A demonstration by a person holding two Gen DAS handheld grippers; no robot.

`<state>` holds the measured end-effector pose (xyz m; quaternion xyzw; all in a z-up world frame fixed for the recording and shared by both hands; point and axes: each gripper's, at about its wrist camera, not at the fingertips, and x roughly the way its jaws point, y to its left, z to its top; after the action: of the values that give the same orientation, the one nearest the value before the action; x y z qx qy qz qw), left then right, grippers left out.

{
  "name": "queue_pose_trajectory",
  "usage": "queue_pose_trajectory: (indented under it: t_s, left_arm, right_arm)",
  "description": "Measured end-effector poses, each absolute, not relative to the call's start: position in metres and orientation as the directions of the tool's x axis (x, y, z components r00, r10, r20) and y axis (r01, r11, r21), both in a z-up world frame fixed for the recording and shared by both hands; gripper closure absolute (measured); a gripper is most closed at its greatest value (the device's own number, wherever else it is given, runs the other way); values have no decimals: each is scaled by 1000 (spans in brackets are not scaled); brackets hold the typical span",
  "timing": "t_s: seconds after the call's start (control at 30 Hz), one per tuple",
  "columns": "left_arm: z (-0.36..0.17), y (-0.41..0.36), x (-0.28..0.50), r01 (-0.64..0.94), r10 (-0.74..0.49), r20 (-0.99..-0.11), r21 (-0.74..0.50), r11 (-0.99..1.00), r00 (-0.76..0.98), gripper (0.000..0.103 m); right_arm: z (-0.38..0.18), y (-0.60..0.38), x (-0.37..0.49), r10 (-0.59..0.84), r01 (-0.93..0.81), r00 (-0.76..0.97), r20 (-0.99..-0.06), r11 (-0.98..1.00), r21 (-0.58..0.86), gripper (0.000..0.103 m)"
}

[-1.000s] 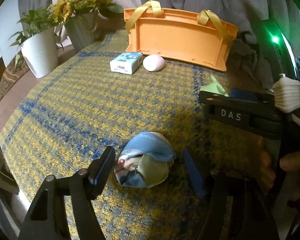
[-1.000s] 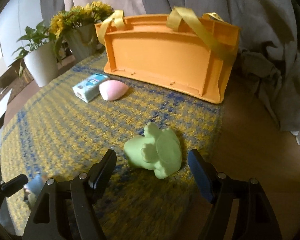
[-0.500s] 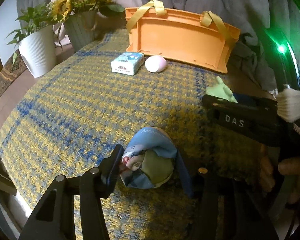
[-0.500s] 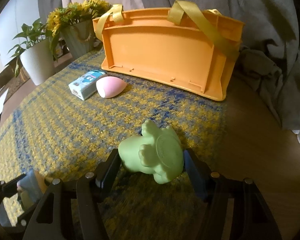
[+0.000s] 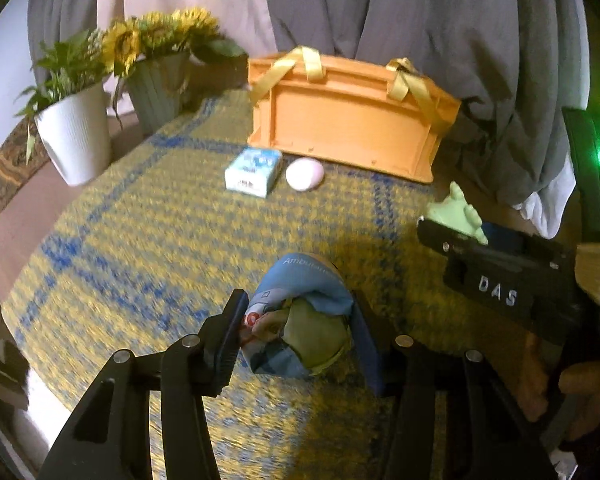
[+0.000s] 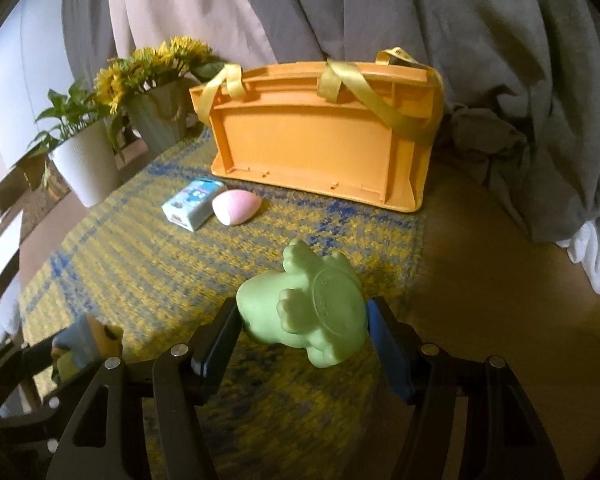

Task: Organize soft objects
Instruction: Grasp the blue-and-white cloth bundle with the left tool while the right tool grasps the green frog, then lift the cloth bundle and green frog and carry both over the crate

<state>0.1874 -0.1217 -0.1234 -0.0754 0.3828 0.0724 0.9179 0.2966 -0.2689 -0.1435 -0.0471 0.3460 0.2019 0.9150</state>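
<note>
Orange basket (image 6: 320, 148) beyond — carton (image 6: 194, 204), sponge (image 6: 236, 208)

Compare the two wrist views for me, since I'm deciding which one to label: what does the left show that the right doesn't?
Only the left wrist view shows the blue printed soft toy pinched in the left gripper, and the right gripper's body from outside.

Only the right wrist view shows the green rubber toy whole, clamped in the right gripper.

Both show the orange basket, small box, pink sponge and two plant pots.
</note>
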Motion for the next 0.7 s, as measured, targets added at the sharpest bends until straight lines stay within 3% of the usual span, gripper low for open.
queue_pose_trajectory:
  t_s: [0.7]
  left_arm:
    - [-59, -54, 220, 30, -57, -589, -57, 998, 806, 53]
  right_arm:
    - [-72, -224, 265, 195, -207, 816, -544, 978, 39, 38]
